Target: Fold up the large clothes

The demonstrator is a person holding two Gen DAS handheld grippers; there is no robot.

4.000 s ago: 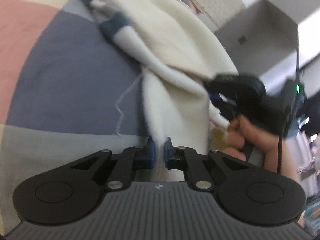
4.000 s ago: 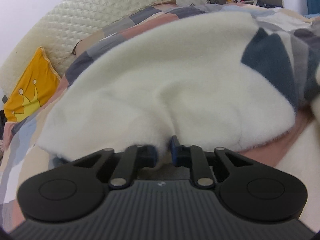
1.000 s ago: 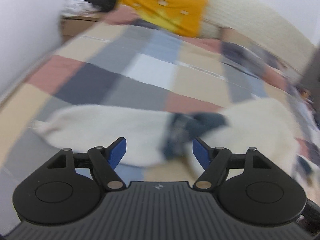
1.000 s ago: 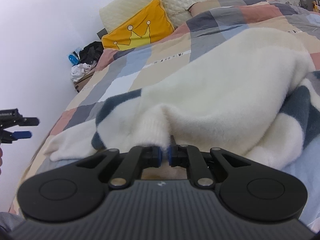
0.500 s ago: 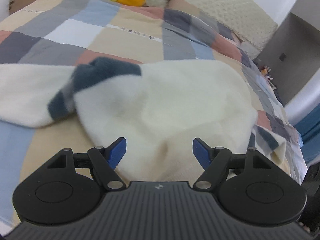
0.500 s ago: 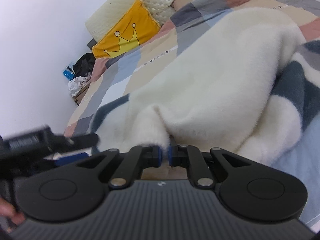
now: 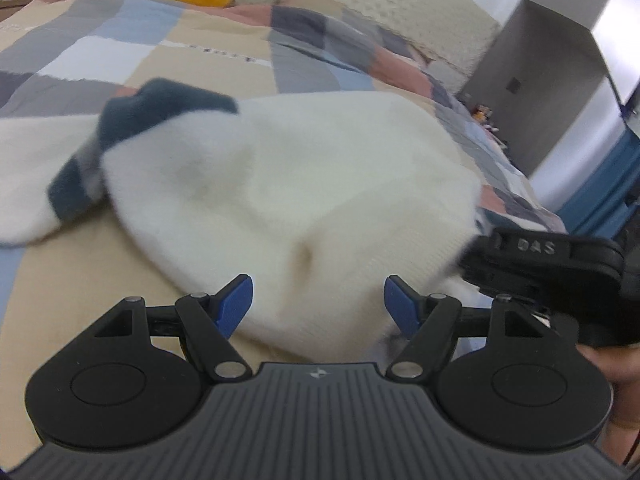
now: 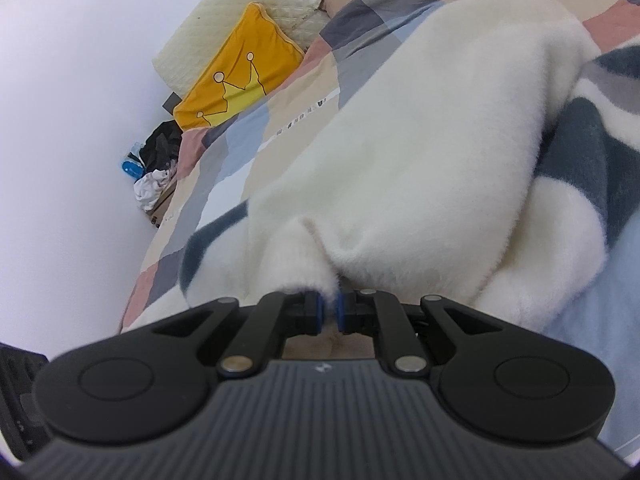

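A fluffy cream sweater (image 7: pixel 312 184) with dark blue-grey patches lies on a patchwork bedspread (image 7: pixel 132 56). In the left wrist view my left gripper (image 7: pixel 318 304) stands open, its blue pads either side of the sweater's near edge without pressing it. One sleeve (image 7: pixel 28 184) stretches off to the left. The right gripper's black body (image 7: pixel 552 268) shows at the right edge against the sweater. In the right wrist view my right gripper (image 8: pixel 329 312) is shut on a pinch of the sweater (image 8: pixel 400 168); a patterned sleeve (image 8: pixel 580 168) lies at the right.
A yellow pillow (image 8: pixel 240 84) with a crown drawing leans on the quilted cream headboard (image 8: pixel 256 4). A pile of dark and white things (image 8: pixel 154 168) sits beside the bed by the white wall. A grey cabinet (image 7: pixel 532 92) stands to the right.
My left gripper has swung right and down from the sleeve to the sweater's near edge, beside the right gripper, staying open. The right gripper keeps its pinch and has rolled a little.
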